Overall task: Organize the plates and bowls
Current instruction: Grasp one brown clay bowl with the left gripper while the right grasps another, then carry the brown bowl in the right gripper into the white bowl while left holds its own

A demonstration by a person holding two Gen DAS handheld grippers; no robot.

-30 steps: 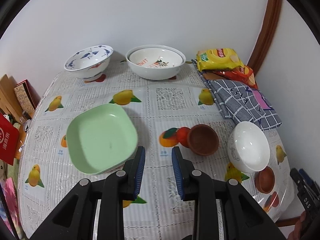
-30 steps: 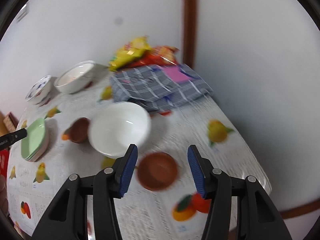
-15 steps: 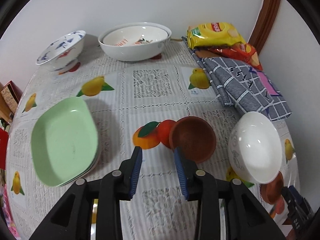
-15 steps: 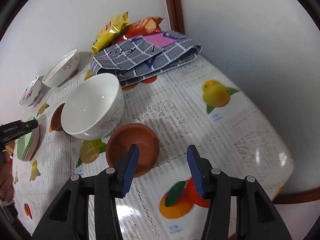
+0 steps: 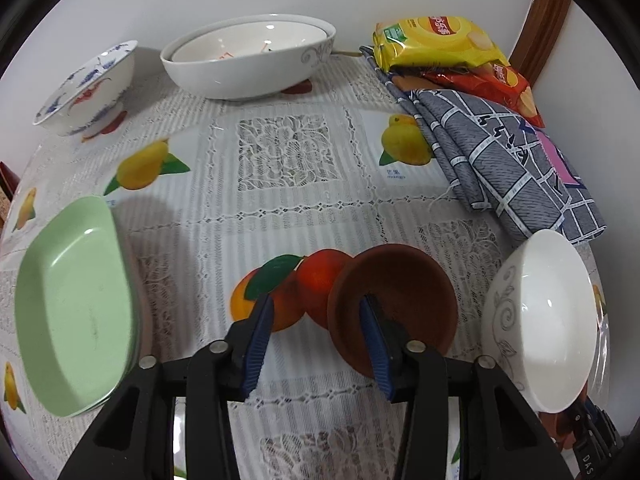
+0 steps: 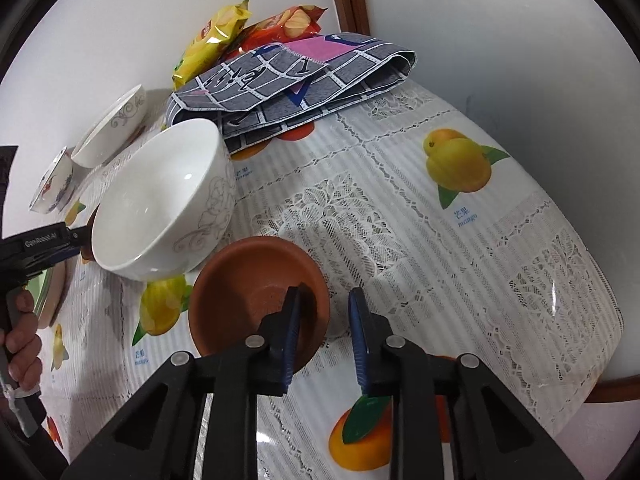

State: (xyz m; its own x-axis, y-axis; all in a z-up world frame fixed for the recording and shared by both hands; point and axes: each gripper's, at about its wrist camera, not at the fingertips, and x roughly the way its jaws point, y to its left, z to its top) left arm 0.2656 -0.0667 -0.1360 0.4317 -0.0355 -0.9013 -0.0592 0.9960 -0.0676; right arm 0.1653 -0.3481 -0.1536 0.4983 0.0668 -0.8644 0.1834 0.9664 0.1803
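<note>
Downward — both tongs (image 5: 316,318) astride bowl rims

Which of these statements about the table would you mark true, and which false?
1. Another dish sits nested inside the large white bowl. True.
2. The green plates are stacked on the checked cloth. False: they sit on the tablecloth, across the table from the cloth.
3. The right gripper has its fingers around the white bowl. False: they straddle the rim of a brown bowl, having just been closing.
4. Snack bags lie at the cloth's far end. True.
</note>
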